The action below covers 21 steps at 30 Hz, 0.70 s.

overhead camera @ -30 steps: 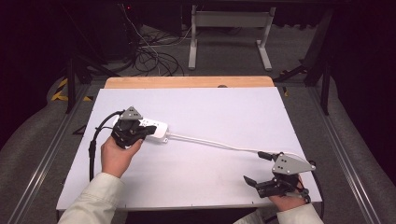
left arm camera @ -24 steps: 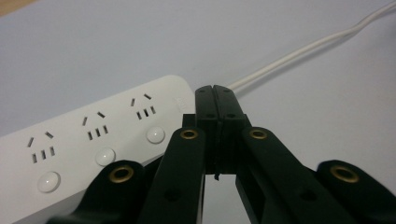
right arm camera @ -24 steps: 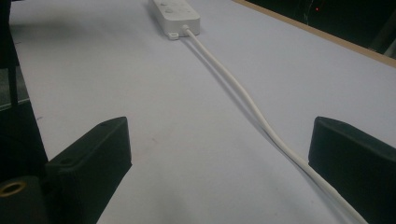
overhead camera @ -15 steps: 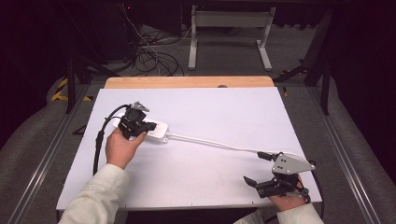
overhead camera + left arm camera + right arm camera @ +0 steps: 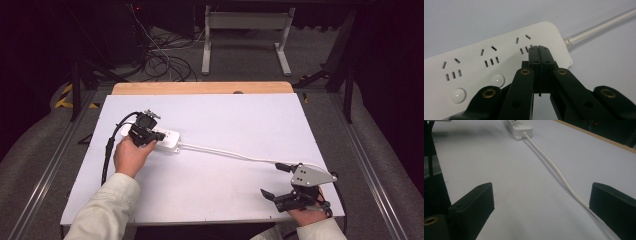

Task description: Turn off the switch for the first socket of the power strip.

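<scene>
Item 1. White plastic three-outlet power strip [image 5: 162,139] with round white switch buttons, flat on the white-covered bench [image 5: 240,120], toward its left edge and about midway between the far and near edges. Outlets face up.

Item 2. White round power cord [image 5: 225,154], leaving the strip's right end and running across the bench toward the near right corner, slack and gently curved.

Item 3. Left hand-held gripper [image 5: 539,48], black, jaws pressed together with nothing between them, tips resting on or just above the strip's top face at the outlet nearest the cord end; contact cannot be told for certain. In the high view the left hand-held gripper [image 5: 145,129] sits over the strip's left part, hand beneath and behind it, forearm in a pale sleeve coming up from the near edge, wrist bent so the jaws angle down.

Item 4. Right hand-held gripper [image 5: 541,202], black, jaws spread wide, low over the bench at the near right corner. The cord passes just inside its right jaw. The right hand-held gripper [image 5: 282,182] lies level, pointing left along the bench.

Risks, as judged: closed tips may skid off the smooth plastic and shove the unheld strip sideways; a push could drag the cord; tips could catch in an outlet slot.
</scene>
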Available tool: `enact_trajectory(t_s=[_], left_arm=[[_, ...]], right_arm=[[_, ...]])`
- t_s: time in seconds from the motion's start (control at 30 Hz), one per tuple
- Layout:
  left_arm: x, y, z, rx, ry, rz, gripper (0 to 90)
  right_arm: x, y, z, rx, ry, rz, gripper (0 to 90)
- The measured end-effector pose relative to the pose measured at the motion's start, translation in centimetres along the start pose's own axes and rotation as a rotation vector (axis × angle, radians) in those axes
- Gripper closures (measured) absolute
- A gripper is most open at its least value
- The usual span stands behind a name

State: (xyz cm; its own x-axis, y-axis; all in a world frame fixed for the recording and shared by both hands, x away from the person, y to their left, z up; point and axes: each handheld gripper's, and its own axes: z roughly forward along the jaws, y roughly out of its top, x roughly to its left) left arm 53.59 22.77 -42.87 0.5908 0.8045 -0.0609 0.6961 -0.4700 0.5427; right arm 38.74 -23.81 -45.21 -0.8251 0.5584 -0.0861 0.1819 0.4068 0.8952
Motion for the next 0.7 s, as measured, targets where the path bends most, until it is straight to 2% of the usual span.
enact_trajectory(t_s=[0.17,0.23,0.27,0.37,0.53,0.7], left_arm=[[0.08,0.09,0.32,0.021,-0.005,-0.006,90.0],[0.03,0.17,0.46,0.032,0.001,-0.002,90.0],[0.05,0.24,0.45,0.036,0.019,0.005,90.0],[0.04,0.30,0.58,0.038,0.001,-0.002,90.0],[-0.03,0.36,0.80,0.045,0.017,0.009,90.0],[0.06,0.31,0.85,0.041,0.003,-0.007,90.0]], right_arm=[[-0.01,-0.01,0.01,0.004,0.000,0.000,6.2],[-0.01,-0.02,0.04,0.004,0.001,-0.002,6.2],[-0.01,-0.02,0.04,0.004,0.001,-0.002,6.2],[0.01,-0.03,0.06,0.007,0.002,0.002,6.2],[0.03,-0.04,0.10,0.009,0.005,0.004,6.2],[-0.01,-0.06,0.14,0.011,0.008,0.001,6.2]])
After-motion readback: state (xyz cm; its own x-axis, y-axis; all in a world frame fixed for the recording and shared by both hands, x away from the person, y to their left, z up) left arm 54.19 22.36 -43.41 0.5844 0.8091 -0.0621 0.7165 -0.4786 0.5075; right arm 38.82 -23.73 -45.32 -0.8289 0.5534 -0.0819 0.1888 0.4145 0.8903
